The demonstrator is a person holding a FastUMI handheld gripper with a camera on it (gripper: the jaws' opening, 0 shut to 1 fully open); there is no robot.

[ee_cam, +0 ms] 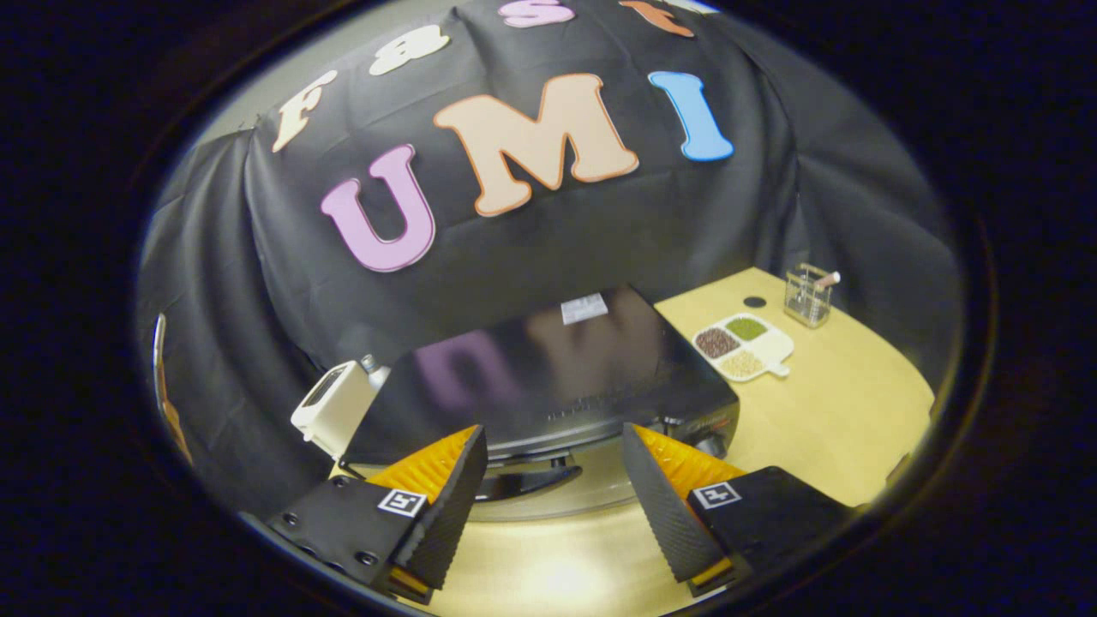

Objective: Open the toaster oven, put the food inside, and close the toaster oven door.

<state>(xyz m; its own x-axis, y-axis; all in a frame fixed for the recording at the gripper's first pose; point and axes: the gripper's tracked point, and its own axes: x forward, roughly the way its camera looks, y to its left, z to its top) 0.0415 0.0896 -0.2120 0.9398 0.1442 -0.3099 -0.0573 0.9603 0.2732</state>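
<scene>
A pale wooden desk (823, 411) stands in a booth walled with black cloth, and one black toaster oven (548, 377) sits on it just ahead of the gripper (554, 506), whose fingers are spread wide apart with nothing between them, above the oven's front edge and handle (523, 482). To the oven's right lie one white divided dish (744, 345) with three heaps of grains and, beyond it, one clear holder (808, 296); at the oven's left stands one white box-like appliance (332, 407).
</scene>
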